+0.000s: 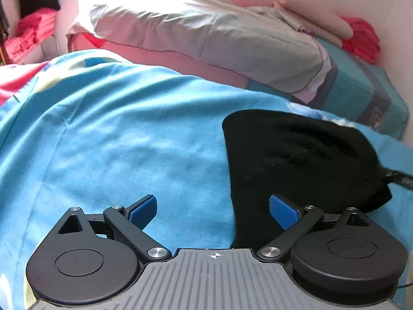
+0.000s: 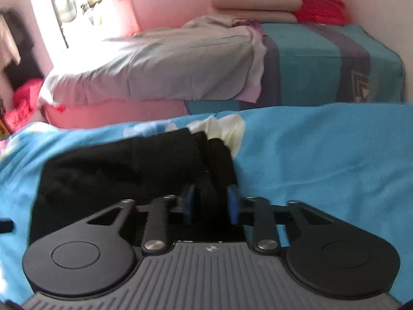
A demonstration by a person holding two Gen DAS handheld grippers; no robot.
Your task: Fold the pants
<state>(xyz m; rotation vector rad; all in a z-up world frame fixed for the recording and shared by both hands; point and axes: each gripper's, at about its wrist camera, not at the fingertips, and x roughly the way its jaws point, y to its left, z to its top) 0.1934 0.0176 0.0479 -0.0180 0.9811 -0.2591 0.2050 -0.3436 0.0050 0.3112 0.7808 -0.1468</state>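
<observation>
Black pants half-bunched on the bed, right gripper pinching them

The black soft-fabric pants (image 1: 291, 160) lie on the bright blue bedsheet (image 1: 116, 134), off to the right in the left wrist view. The left gripper (image 1: 212, 208) has its blue-padded fingers (image 1: 144, 206) spread wide, nothing between them, one pad just over the pants' edge. The right gripper (image 2: 210, 205) has its fingers pressed onto a bunched fold of the pants. A grey pillow (image 2: 155, 69) and a teal striped folded blanket (image 2: 322, 62) sit behind.

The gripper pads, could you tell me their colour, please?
Blue pads, clearest in the left wrist view.
</observation>
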